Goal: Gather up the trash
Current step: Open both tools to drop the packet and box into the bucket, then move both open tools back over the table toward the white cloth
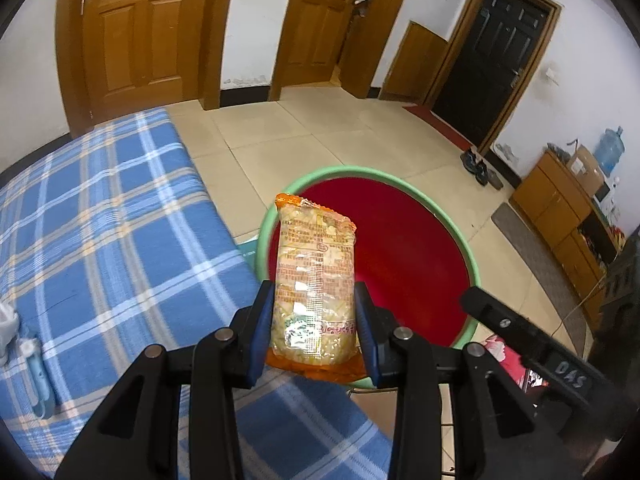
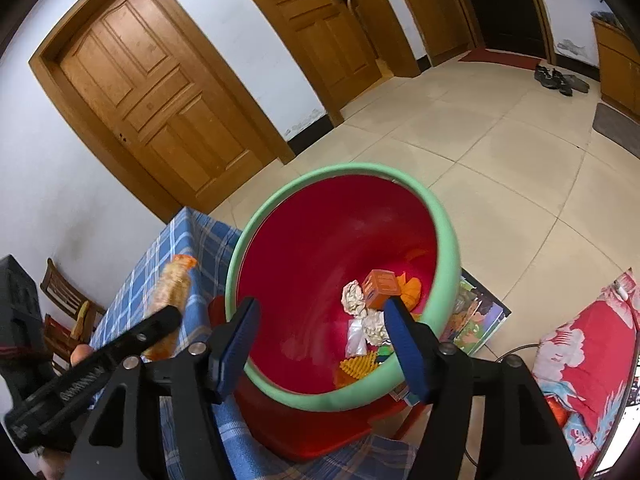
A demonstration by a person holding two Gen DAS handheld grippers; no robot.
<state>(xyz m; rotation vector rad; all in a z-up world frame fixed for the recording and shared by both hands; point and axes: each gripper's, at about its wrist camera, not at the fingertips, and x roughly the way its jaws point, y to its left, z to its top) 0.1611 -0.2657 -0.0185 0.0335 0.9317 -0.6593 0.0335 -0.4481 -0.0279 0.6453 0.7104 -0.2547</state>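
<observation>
The noodle packet point(image 1: 314, 280) stands upright in the left gripper point(image 1: 316, 320), pinched across its lower half between the two blue pads point(image 1: 262, 328) — the jaws are drawn in only as far as the packet's width, with its orange top seam sticking up above them and the orange bottom seam poking out below. From the left wrist view it hangs in front of the near-left rim of the bin point(image 1: 460, 236), a red bucket with a green lip that stands just beside the corner of the blue checked bed point(image 1: 100, 220). The right gripper point(image 2: 324, 344) is spread wide with nothing between its pads, and the bin's near rim point(image 2: 240, 264) sits in the gap; whether the fingers point(image 2: 404, 344) touch the lip I cannot tell. Inside on the red floor lie one orange carton point(image 2: 380, 288), two crumpled white paper wads point(image 2: 352, 296), a clear plastic scrap point(image 2: 357, 334), an orange wrapper point(image 2: 412, 288) and a yellow ridged piece point(image 2: 358, 364). The bin's mouth is wide open, and beyond it pale floor tiles point(image 1: 320, 128) run clear back to two wooden doors point(image 1: 136, 36) and one dark door point(image 1: 496, 56). A pair of shoes point(image 1: 476, 168) sits by the dark door, and a low wooden cabinet point(image 1: 556, 200) lines the right wall.
</observation>
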